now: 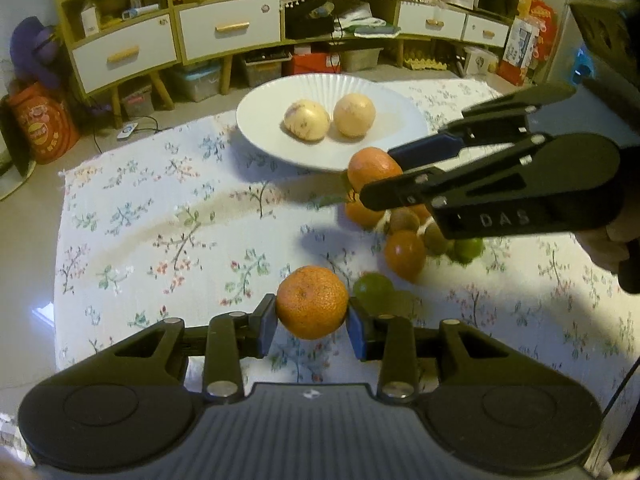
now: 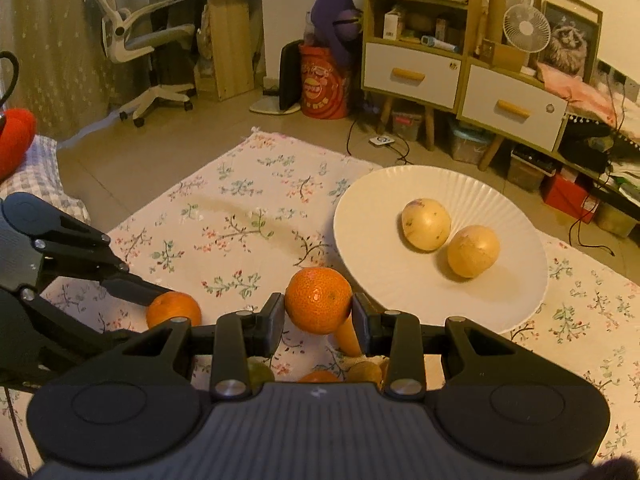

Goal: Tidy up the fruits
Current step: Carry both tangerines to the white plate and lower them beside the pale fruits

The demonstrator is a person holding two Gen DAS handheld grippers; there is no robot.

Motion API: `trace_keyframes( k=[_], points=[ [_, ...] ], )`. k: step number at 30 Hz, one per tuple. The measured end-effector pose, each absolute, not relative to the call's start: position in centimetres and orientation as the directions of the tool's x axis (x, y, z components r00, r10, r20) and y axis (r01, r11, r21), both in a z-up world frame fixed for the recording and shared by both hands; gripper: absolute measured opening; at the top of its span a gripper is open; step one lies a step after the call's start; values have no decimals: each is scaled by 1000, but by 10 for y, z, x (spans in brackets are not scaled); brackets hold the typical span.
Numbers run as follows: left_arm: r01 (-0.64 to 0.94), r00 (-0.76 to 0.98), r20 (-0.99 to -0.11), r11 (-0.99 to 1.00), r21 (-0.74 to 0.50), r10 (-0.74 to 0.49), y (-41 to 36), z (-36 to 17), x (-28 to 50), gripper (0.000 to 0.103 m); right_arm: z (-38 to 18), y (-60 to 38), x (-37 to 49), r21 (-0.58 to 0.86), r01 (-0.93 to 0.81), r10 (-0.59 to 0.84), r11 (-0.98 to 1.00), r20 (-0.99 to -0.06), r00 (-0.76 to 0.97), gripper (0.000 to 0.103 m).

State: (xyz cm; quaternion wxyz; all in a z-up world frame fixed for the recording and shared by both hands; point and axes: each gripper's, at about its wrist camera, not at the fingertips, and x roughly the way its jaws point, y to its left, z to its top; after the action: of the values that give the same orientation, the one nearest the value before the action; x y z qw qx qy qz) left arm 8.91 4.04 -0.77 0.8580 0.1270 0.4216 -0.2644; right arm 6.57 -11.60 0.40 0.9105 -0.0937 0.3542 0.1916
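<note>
My left gripper (image 1: 312, 314) is shut on a mandarin orange (image 1: 308, 294), held above the floral cloth. The right gripper (image 1: 380, 174) comes in from the right, shut on a second orange (image 1: 370, 164) beside the near rim of the white plate (image 1: 260, 120). In the right wrist view that orange (image 2: 318, 298) sits between the right gripper's (image 2: 318, 314) pads, just left of the plate (image 2: 372, 216). The left gripper (image 2: 170, 308) with its orange (image 2: 176, 308) is at the lower left. Two pale yellow round fruits (image 1: 307, 121) (image 1: 354, 115) lie on the plate.
A heap of loose fruit lies on the cloth below the right gripper: oranges (image 1: 405, 254), brown kiwis (image 1: 404, 220) and green limes (image 1: 468, 248) (image 1: 372, 286). The floral cloth (image 1: 160, 220) covers the table. Beyond its far edge stand drawer cabinets (image 1: 228, 26) and floor clutter.
</note>
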Motion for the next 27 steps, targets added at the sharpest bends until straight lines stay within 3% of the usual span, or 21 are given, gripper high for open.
trace_keyframes(
  k=[27],
  points=[
    [520, 582, -732, 854, 1, -354, -13, 11, 139, 25, 9, -177, 86, -46, -273, 179, 961, -651, 738, 33]
  ],
)
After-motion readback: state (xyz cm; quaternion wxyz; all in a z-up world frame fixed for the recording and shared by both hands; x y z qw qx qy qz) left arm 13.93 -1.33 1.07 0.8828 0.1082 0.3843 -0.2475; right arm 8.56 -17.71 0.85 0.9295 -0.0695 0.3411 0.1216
